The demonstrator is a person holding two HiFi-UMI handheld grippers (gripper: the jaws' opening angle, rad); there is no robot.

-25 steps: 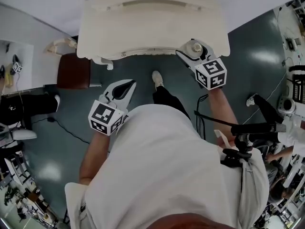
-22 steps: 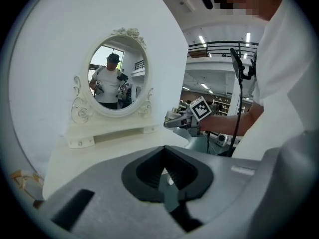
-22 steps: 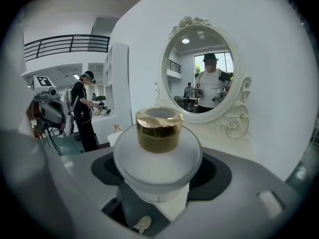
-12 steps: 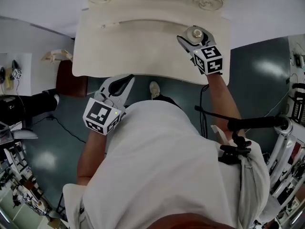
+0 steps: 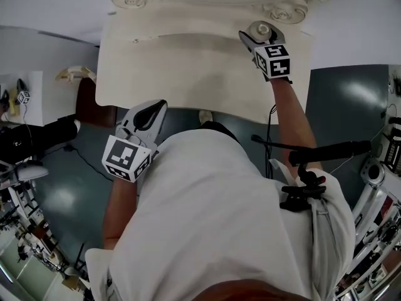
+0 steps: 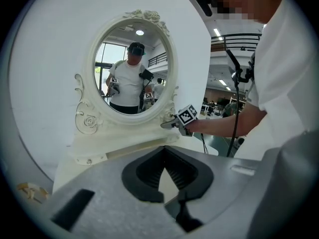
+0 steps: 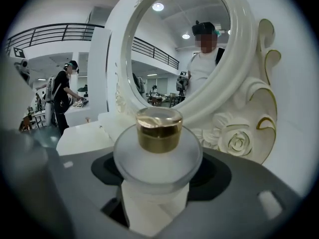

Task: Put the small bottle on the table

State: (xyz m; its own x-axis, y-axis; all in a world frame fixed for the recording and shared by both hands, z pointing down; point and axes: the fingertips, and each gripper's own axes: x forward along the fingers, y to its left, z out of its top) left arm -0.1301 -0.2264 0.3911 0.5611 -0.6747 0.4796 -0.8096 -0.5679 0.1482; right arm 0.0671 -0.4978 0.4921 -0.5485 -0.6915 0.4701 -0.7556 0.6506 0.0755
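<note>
Since a second ago, the right gripper [image 5: 255, 36] has carried the small bottle [image 5: 259, 28] from the near edge of the dressing table [image 5: 188, 68] to its far right corner. The left gripper [image 5: 154, 110] has come up to the near edge.

From the head view I count one bottle, one table and two grippers. The bottle sits between the right jaws, just beside the scrolled foot of the mirror frame [image 5: 285, 10]. I cannot tell whether its base touches the tabletop. The left gripper is well apart from it, over the near left part of the table, its fingers meeting at the tips.

The left gripper view shows me the left gripper [image 6: 165, 166] closed tip to tip with nothing between the jaws. Beyond it stand the table [image 6: 119, 151] and one oval mirror [image 6: 132, 68], with the person reflected in it. The right gripper [image 6: 168, 125] is at the far right, by the frame's foot. The bottle is too small for me to make out there.

In the right gripper view, the right gripper [image 7: 157, 173] is clamped on the bottle [image 7: 158, 156], one jaw on each side of its frosted round body. Its single gold cap [image 7: 159, 129] points up, and it stands upright. The mirror [image 7: 179, 49] rises close behind, with a carved rose [image 7: 237, 141] on the frame to the right. The table [image 7: 82, 136] runs off to the left.
</note>
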